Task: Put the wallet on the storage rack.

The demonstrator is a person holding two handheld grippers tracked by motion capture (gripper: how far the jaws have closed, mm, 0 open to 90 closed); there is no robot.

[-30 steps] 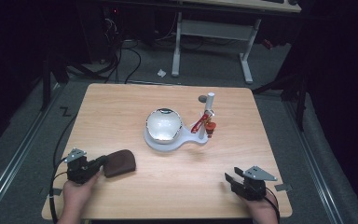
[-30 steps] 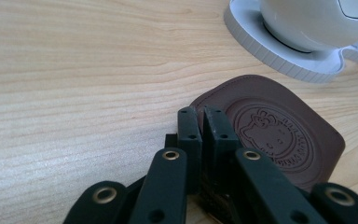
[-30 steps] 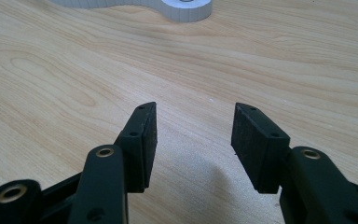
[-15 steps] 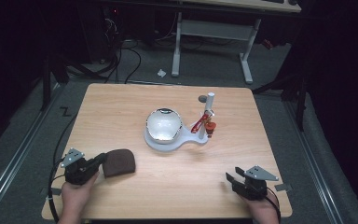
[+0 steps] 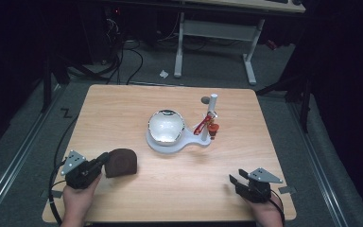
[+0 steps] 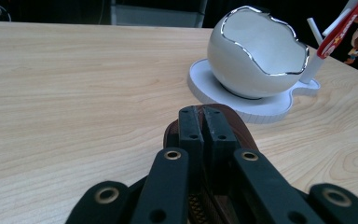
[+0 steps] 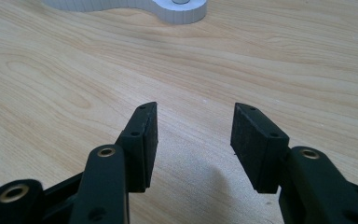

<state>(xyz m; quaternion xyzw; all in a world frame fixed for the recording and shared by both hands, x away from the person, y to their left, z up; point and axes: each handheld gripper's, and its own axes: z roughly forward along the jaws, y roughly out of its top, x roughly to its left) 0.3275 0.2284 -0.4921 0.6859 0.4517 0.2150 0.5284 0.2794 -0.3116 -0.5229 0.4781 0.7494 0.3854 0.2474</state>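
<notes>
A flat dark brown pouch lies at the table's front left. My left gripper is shut, its jaws pressed together and lying over the pouch's near-left edge; I see nothing pinched between the pads. A white egg-shaped bowl with a silver rim stands on a white base at mid-table. A white post on that base carries a red strap with a small figure. My right gripper hovers open near the front right edge, with bare wood between its jaws.
The bowl and its base stand beyond the pouch, to the right in the left gripper view. A small grey disc lies behind the post. The table's front edge runs just behind both hands. Cables and desk legs lie on the floor behind.
My left gripper has shifted slightly back and turned, keeping its tip at the pouch's left edge. The pouch, the bowl and the right gripper have stayed put.
</notes>
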